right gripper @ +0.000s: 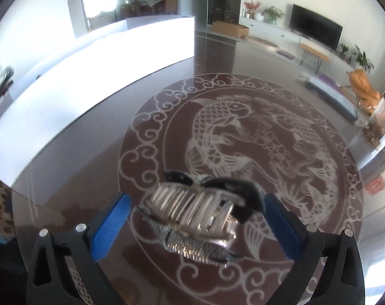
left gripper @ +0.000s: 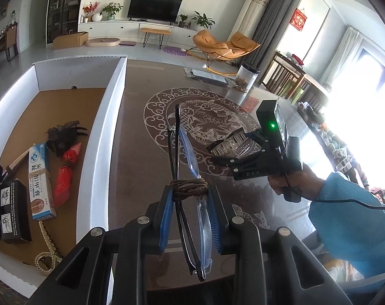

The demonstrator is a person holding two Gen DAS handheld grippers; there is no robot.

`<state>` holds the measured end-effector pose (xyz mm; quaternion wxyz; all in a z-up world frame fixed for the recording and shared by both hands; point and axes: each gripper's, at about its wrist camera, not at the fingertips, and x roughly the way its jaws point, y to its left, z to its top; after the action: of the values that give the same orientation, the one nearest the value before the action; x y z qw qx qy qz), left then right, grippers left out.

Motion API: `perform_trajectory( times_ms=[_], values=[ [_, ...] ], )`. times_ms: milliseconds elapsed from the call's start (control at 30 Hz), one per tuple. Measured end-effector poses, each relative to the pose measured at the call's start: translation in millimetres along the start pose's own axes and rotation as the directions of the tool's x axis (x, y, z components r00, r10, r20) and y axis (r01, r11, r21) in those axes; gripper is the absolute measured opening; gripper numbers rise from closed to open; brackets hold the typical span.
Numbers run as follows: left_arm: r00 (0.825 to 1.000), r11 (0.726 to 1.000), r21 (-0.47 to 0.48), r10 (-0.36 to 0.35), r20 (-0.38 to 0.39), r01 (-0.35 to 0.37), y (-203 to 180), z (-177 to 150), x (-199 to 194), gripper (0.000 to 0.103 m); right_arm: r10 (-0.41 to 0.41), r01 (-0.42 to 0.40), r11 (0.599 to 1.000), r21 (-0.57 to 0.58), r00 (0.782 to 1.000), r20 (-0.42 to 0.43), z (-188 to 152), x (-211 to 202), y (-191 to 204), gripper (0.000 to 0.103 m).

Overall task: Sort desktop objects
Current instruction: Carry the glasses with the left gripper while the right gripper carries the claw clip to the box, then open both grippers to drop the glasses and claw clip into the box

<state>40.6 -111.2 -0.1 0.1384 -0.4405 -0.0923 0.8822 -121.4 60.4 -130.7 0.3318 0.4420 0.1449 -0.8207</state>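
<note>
Folded black-framed glasses (left gripper: 189,147), bound with a brown cord (left gripper: 188,186), stand edge-on between the blue pads of my left gripper (left gripper: 189,193), which is shut on them above the table. To the right, a hand (left gripper: 289,180) holds my right gripper (left gripper: 228,143) low over the table around a silver and black hair claw clip (left gripper: 230,150). In the right wrist view the hair claw clip (right gripper: 192,208) lies crosswise between the wide jaws of my right gripper (right gripper: 197,198). Its black end meets the right pad (right gripper: 281,223). A small gap shows at the left pad (right gripper: 111,226).
A large white box (left gripper: 101,137) stands left of the glasses. It holds a blue-white carton (left gripper: 40,178), a black carton (left gripper: 13,208), red wrapped pieces (left gripper: 65,175), a black bow (left gripper: 62,137) and a pearl string (left gripper: 46,244). A canister (left gripper: 247,76) stands at the far edge of the glass table (left gripper: 141,178).
</note>
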Motion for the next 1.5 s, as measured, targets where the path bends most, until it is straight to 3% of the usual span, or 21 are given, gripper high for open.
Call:
perform_trajectory(
  times_ms=[33, 200, 433, 600, 733, 833, 967, 1167, 1300, 1333, 1367, 1433, 1467, 1500],
  values=[
    [1.0, 1.0, -0.003, -0.001, 0.0, 0.001, 0.5, -1.0, 0.0, 0.027, 0.019, -0.019, 1.0, 0.016, 1.0, -0.011, 1.6, -0.8, -2.3, 0.059],
    [1.0, 1.0, -0.004, -0.001, 0.004, 0.001, 4.3, -3.6, -3.7, 0.027, 0.015, -0.015, 0.999, 0.036, 1.0, 0.003, -7.0, -15.4, 0.4, 0.052],
    [0.999, 0.999, -0.016, -0.039, 0.03, 0.039, 10.1, 1.9, -19.2, 0.027, -0.006, 0.006, 1.0, -0.002, 1.0, -0.017, 1.2, -49.3, 18.3, 0.051],
    [0.996, 0.999, -0.034, 0.006, 0.088, -0.003, 38.6, 15.7, -57.8, 0.027, 0.06, -0.058, 0.998, -0.023, 0.995, 0.078, 58.9, -92.1, 57.3, 0.051],
    [0.986, 0.99, -0.092, 0.119, 0.116, -0.109, 90.1, 26.4, -89.3, 0.027, 0.165, -0.15, 0.983, -0.11, 0.976, 0.142, 122.0, -111.7, 120.5, 0.051],
    [0.975, 0.97, -0.16, 0.2, 0.097, -0.183, 134.9, 31.0, -101.7, 0.027, 0.261, -0.24, 0.958, -0.155, 0.955, 0.138, 160.9, -107.3, 171.3, 0.051],
    [0.961, 0.943, -0.211, 0.271, 0.046, -0.256, 178.8, 29.0, -100.7, 0.027, 0.346, -0.329, 0.92, -0.211, 0.937, 0.044, 183.2, -85.2, 236.5, 0.051],
    [0.957, 0.917, -0.274, 0.287, -0.046, -0.289, 223.6, 23.2, -71.4, 0.027, 0.294, -0.332, 0.906, -0.261, 0.94, -0.176, 169.9, -15.5, 292.1, 0.051],
    [0.953, 0.907, -0.291, 0.291, -0.089, -0.304, 236.5, 18.9, -51.9, 0.028, 0.269, -0.331, 0.905, -0.267, 0.932, -0.245, 155.4, 12.0, 302.6, 0.051],
    [0.952, 0.904, -0.298, 0.292, -0.094, -0.306, 239.4, 18.2, -48.3, 0.028, 0.275, -0.34, 0.903, -0.262, 0.927, -0.254, 154.1, 16.9, 303.2, 0.057],
    [0.951, 0.9, -0.306, 0.293, -0.099, -0.31, 242.0, 17.2, -46.0, 0.029, 0.278, -0.345, 0.902, -0.26, 0.924, -0.261, 152.8, 20.3, 301.9, 0.078],
    [0.947, 0.891, -0.321, 0.3, -0.114, -0.321, 245.7, 16.2, -43.2, 0.032, 0.274, -0.336, 0.903, -0.266, 0.93, -0.247, 154.4, 22.7, 302.5, 0.102],
    [0.945, 0.886, -0.328, 0.302, -0.127, -0.327, 247.1, 15.8, -42.0, 0.039, 0.277, -0.337, 0.902, -0.268, 0.931, -0.238, 156.4, 22.0, 302.5, 0.102],
    [0.942, 0.883, -0.331, 0.307, -0.133, -0.334, 247.8, 15.9, -41.9, 0.054, 0.277, -0.336, 0.902, -0.27, 0.932, -0.233, 158.1, 20.1, 301.9, 0.102]
  ],
)
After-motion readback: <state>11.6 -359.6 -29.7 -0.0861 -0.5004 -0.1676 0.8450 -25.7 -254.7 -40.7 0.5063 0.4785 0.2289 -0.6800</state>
